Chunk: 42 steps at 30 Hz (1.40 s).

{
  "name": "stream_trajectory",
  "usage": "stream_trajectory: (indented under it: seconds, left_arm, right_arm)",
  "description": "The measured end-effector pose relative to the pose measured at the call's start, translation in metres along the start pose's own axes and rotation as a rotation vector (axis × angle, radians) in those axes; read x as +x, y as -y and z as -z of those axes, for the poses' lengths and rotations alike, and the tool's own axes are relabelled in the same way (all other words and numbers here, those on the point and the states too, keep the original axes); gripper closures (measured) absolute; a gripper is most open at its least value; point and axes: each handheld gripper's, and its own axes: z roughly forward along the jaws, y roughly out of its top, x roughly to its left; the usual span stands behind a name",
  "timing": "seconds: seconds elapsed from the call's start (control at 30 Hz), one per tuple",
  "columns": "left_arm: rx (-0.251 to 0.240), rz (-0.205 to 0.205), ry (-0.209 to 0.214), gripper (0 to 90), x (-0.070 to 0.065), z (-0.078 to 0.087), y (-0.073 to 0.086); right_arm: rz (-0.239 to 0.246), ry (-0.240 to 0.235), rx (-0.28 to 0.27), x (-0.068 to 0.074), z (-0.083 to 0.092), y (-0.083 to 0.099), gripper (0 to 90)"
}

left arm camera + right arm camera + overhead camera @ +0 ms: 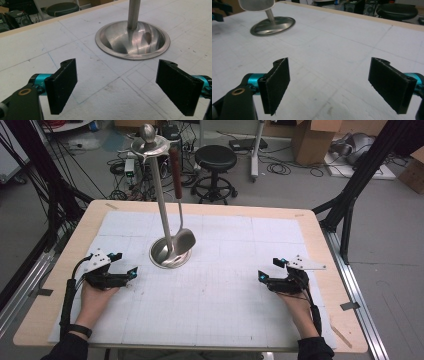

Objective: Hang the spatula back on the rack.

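Note:
A steel utensil stand (pixel 160 195) rises from a round dished base (pixel 170 254) near the middle of the table. A ladle (pixel 178 195) with a reddish-brown handle hangs from the stand's top ring, its bowl (pixel 184 241) just above the base. My left gripper (pixel 123 265) rests on the table left of the base, open and holding nothing. Straight ahead of its jaws lies the base (pixel 132 41). My right gripper (pixel 271 269) rests at the right, open and holding nothing. Its view has the base (pixel 273 25) far off at the upper left.
A white gridded mat (pixel 210 280) covers the wooden table (pixel 320 235). A black stool (pixel 215 157) stands beyond the far edge among cables. Black frame legs (pixel 350 195) flank the table, and cardboard boxes (pixel 315 137) sit at the back right.

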Motion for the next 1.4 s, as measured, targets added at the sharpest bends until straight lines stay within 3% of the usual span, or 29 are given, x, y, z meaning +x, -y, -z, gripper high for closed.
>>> stream_trajectory:
  seconds: [0.17,0.27,0.37,0.47,1.4]
  left_arm:
    - [0.006,-0.009,-0.003,18.8,-0.001,-0.001,0.000]
    - [-0.002,0.010,-0.005,18.8,0.001,0.000,0.000]
    - [0.001,0.000,-0.006,18.7,0.000,0.000,0.000]
    - [0.002,-0.009,-0.009,18.9,-0.001,-0.001,0.000]
    - [0.012,-0.037,-0.017,19.1,-0.005,-0.002,0.000]
  right_arm:
    - [-0.003,0.047,0.013,-0.005,0.001,0.010,17.0]
    - [-0.018,0.061,0.028,-0.007,0.004,0.014,17.0]
    - [-0.023,0.071,0.035,-0.009,0.005,0.017,17.1]
    - [-0.056,0.079,0.023,-0.014,0.006,0.018,17.2]
    - [-0.083,0.071,0.026,-0.016,0.006,0.019,17.2]
